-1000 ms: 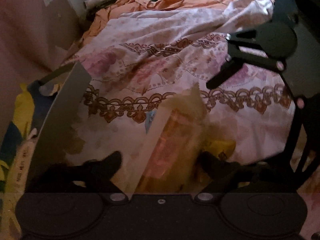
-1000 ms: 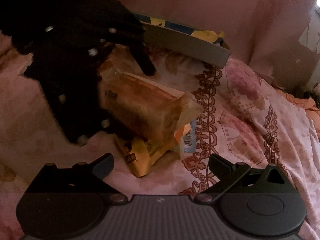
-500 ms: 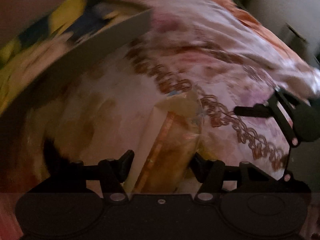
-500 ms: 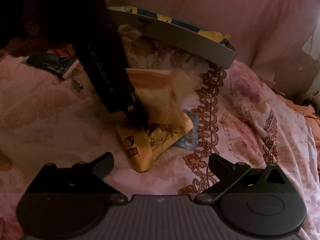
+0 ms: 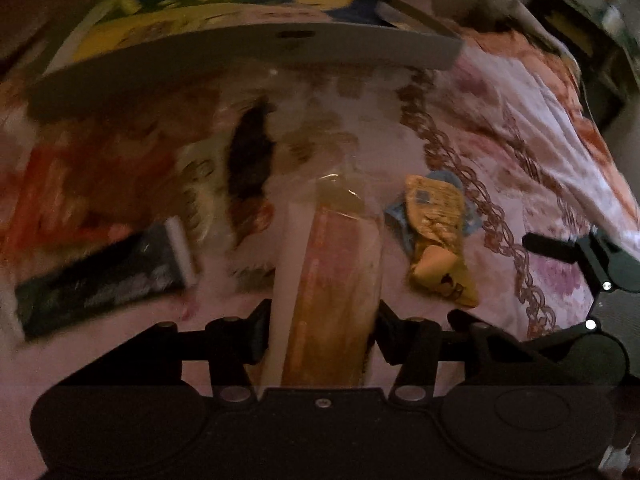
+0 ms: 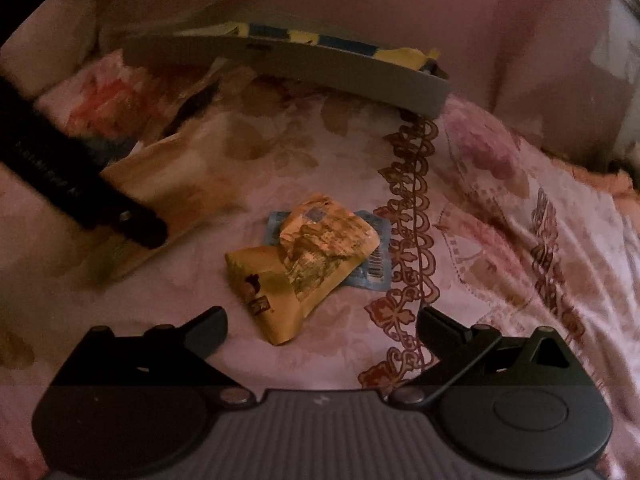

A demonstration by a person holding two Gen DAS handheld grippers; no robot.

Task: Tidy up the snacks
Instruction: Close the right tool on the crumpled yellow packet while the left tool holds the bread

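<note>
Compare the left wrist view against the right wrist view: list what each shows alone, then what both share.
Only the left wrist view: a dark packet with a white end on the bedspread and, close up, the left tongs, which have just been closing, pressed on the long orange packet.

Only the right wrist view: the right tongs open and holding nothing.

Both: the grey tray, the crumpled yellow packet lying on a blue packet, and the floral bedspread.

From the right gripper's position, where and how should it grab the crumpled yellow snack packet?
Grip the yellow packet across its narrower folded end nearest the right gripper, coming down from above with open jaws. It lies flat on the bedsheet atop a blue wrapper, so avoid the far end.
</note>
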